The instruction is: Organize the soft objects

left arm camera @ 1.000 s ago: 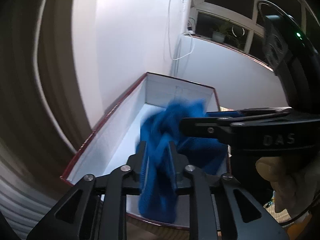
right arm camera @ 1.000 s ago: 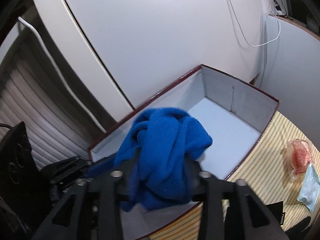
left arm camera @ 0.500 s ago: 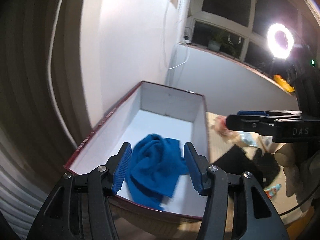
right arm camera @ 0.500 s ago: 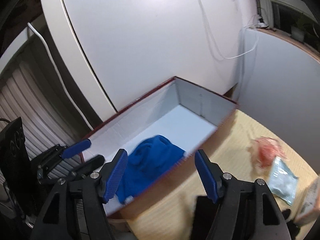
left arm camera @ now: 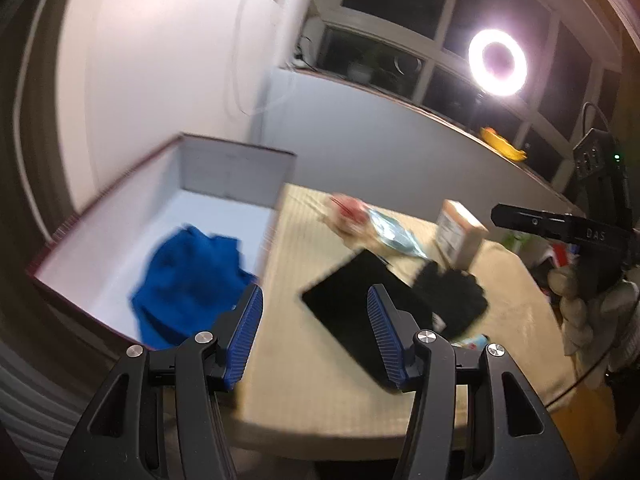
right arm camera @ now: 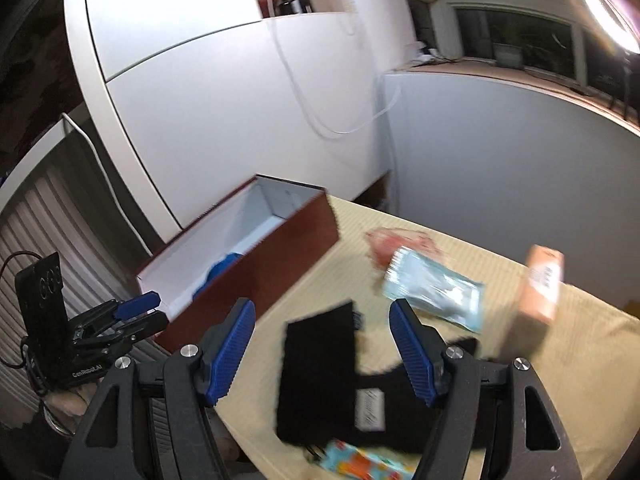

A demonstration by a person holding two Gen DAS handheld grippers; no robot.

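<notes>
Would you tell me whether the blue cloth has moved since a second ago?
Yes. The blue cloth was held above the box in both pairs of jaws; now it lies on the box floor near its front end, released.

Desk (right arm camera: 532, 368) covered with a pale yellow ribbed mat. At the left edge, a dark red box (right arm camera: 276, 256), white inside. Just right of it, flat black cloth (right arm camera: 320, 364). Farther back, a pink packet (right arm camera: 394, 242) touching a light blue pouch (right arm camera: 434, 292); upright tan carton (right arm camera: 540, 284) right. Near edge, colourful patterned cloth (right arm camera: 360, 460).
</notes>
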